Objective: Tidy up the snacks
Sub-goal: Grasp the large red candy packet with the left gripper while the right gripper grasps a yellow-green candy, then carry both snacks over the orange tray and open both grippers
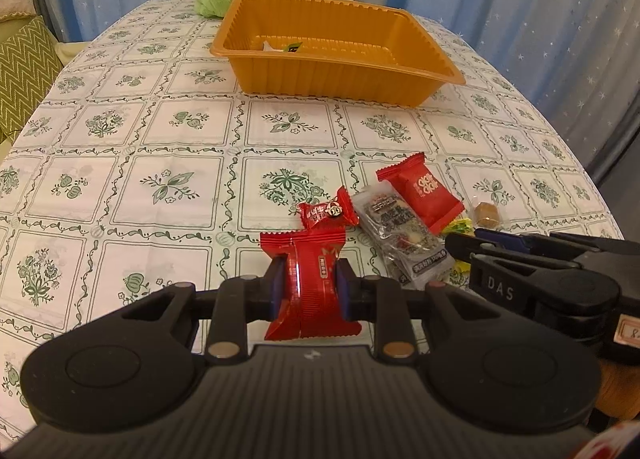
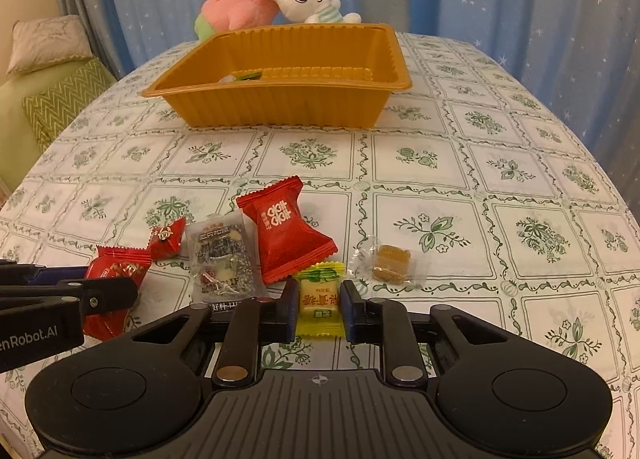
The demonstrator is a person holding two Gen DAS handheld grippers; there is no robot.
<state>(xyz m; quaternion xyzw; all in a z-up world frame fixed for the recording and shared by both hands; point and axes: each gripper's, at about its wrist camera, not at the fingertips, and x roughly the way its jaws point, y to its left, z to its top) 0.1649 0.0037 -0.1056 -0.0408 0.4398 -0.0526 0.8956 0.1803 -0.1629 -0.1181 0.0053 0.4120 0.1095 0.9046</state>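
Holding: my left gripper [image 1: 310,285] clamps a glossy red packet [image 1: 312,279]; my right gripper [image 2: 319,309] pinches a yellow candy [image 2: 320,301] low over the tabletop [image 2: 440,179]. Risk: slick film slipping out before the ribbed orange tray [image 2: 280,99]. 4 crinkly snacks remain loose.

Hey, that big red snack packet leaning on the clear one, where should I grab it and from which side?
Grip the big red packet across its puffy middle, pads on its two long edges, coming down from above. It rests tilted on the clear packet, so the raised middle is easiest to pinch; the flat crimped ends would likely slip or fold.
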